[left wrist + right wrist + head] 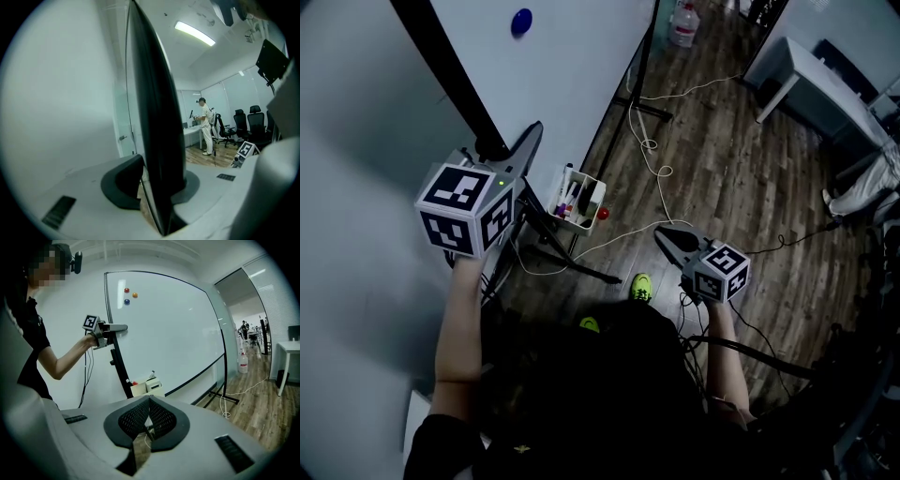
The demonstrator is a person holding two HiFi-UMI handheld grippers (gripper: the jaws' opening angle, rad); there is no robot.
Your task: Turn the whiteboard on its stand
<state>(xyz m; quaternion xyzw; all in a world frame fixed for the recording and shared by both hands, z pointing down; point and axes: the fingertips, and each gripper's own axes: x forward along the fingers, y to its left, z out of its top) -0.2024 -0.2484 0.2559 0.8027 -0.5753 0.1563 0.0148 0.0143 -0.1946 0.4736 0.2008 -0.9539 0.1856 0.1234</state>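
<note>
Wood-plank floor (722, 178), office room, dim light. White cable (652, 150) loops across the floor, past the foot of the black stand (652, 111). Water bottle (683, 23) stands on the floor beyond the stand.

Whiteboard (572, 56) sits on the stand directly in front of the person, black-framed, with a blue magnet (521, 21) high on its face. From the right tool view the board face also carries a red magnet (126, 290) and an orange magnet (135, 295) just above the blue one. Small white marker box (578, 199) hangs at the board's lower edge, pens inside, a red ball-like piece (603, 214) beside it.

Left tool (517, 155): raised to the near side edge of the board, jaws pinching the black frame bar, which runs straight up between the two pads.

Right tool (149, 404): held low and off the board, over the floor, pads pressed together at the tips with nothing between them.

Far background, left tool view: another person (205, 125) standing, office chairs (255, 123) nearby.
</note>
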